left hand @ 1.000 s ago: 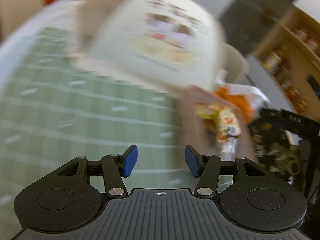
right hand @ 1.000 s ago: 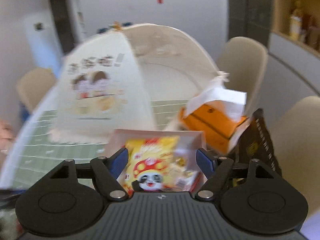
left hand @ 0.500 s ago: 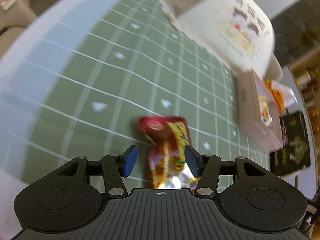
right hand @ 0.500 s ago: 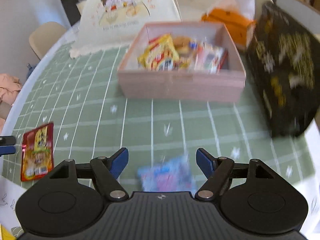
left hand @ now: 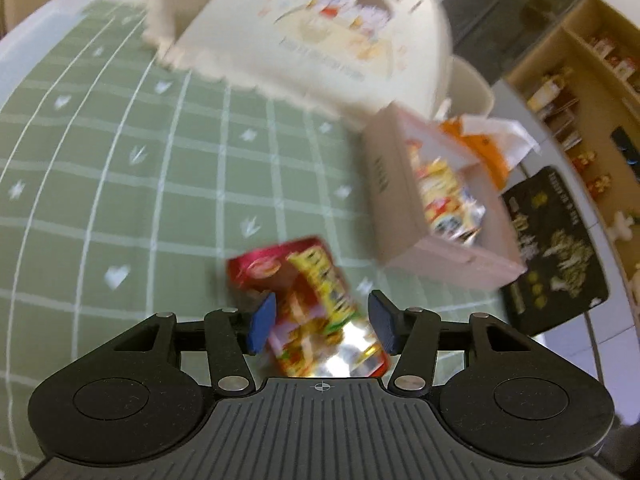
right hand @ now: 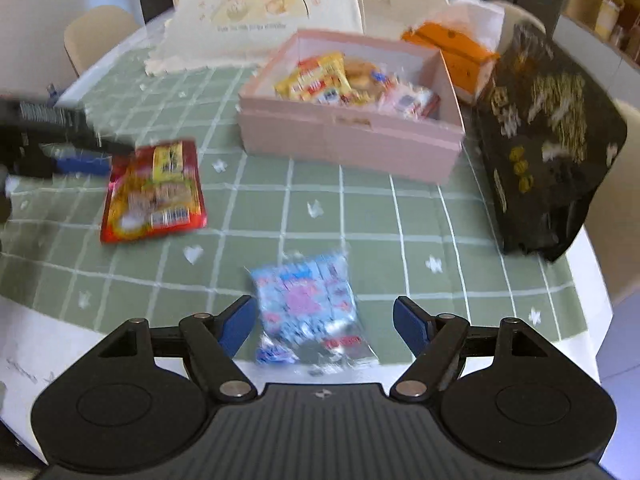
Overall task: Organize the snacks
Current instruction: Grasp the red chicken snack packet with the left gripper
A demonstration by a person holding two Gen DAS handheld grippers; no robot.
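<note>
My left hand-held gripper straddles the red snack packet on the tabletop, jaws open. My right hand-held gripper, also open, frames the blue snack packet.

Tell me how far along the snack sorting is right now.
Partly done. The pink box already holds several packets. In hand: nothing gripped yet; the left gripper is open around the red packet, and the right gripper is open over the blue packet, both lying on the green tablecloth. Left: grasp both and move them into the box.
</note>
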